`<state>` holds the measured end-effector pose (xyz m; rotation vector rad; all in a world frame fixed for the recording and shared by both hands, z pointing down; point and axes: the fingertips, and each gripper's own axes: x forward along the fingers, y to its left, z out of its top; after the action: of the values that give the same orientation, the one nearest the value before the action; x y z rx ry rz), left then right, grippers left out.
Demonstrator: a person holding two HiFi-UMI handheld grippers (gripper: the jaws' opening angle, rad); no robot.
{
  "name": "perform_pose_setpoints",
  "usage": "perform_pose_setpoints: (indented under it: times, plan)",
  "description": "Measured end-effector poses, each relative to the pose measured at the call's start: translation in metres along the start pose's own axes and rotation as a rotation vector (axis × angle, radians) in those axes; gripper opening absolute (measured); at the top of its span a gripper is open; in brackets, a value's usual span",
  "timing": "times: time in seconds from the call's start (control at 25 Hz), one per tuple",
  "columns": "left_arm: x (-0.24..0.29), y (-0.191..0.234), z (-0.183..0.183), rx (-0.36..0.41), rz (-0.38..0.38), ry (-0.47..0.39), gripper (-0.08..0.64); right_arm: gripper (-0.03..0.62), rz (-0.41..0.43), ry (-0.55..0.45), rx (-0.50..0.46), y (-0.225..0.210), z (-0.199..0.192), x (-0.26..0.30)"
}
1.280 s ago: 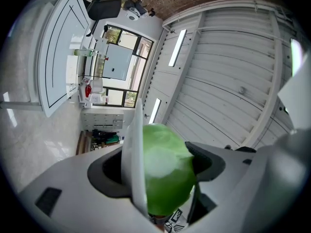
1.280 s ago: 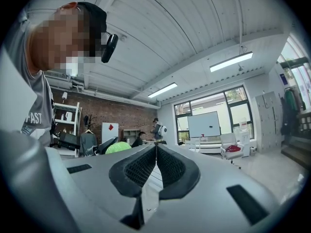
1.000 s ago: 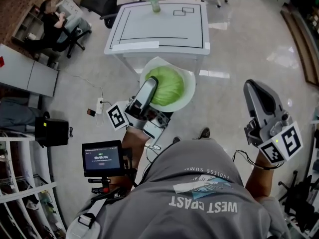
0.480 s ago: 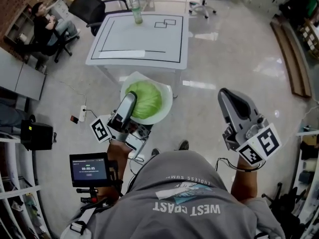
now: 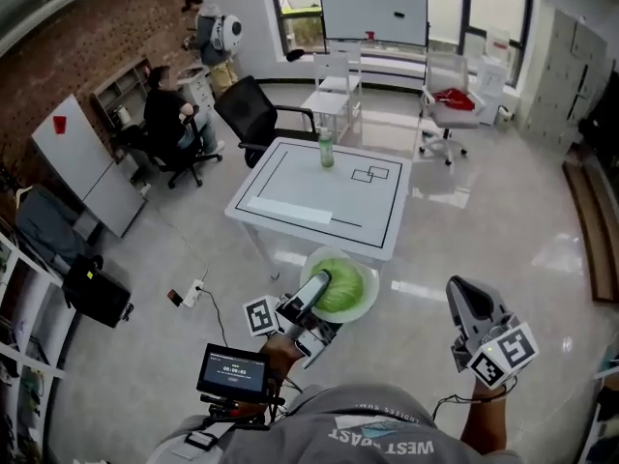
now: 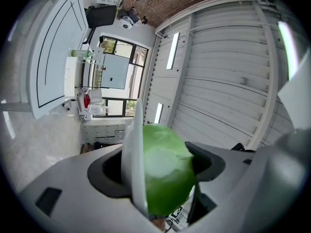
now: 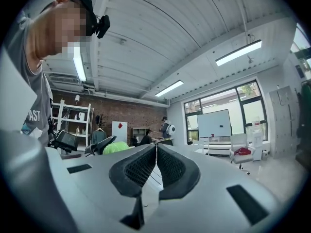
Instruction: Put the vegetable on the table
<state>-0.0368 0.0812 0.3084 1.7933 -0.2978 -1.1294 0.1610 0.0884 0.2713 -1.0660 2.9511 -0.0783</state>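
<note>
A green cabbage [image 5: 344, 283] lies on a white plate [image 5: 368, 303], carried in the air just before the near edge of the white table [image 5: 319, 201]. My left gripper [image 5: 319, 286] is shut on them, one jaw over the cabbage [image 6: 165, 176] and the other behind the plate [image 6: 130, 154]. In the left gripper view, plate and cabbage fill the gap of the left gripper [image 6: 156, 165]. My right gripper [image 5: 463, 293] hangs to the right over the floor, apart from the table. Seen in its own view, the right gripper [image 7: 155, 171] is shut with its pads together and nothing between them.
A green bottle [image 5: 326, 149] stands at the table's far edge, next to small marked squares [image 5: 370, 173]. A black office chair [image 5: 253, 114] is at the table's far left; white chairs [image 5: 443, 100] stand behind. People sit at the left wall. A power strip [image 5: 190, 294] lies on the floor.
The head view has tilted up and now takes in the whole room. The left gripper keeps its hold on plate and cabbage near the table's near edge. The right gripper stays shut.
</note>
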Motion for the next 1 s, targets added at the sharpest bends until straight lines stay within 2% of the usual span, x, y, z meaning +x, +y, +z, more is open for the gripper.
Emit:
perform_pose_setpoints:
  times: [0.32, 0.68, 1.0]
  plan:
    - [0.012, 0.008, 0.001, 0.003, -0.004, -0.009, 0.350, 0.009, -0.008, 0.012, 0.027, -0.015, -0.012, -0.004]
    - [0.012, 0.025, 0.033, -0.039, 0.018, 0.014, 0.350, 0.009, -0.055, 0.013, 0.049, -0.014, -0.013, 0.023]
    - [0.014, 0.026, 0.084, -0.062, 0.010, 0.047, 0.350, 0.009, -0.065, 0.038, 0.076, 0.003, -0.015, 0.075]
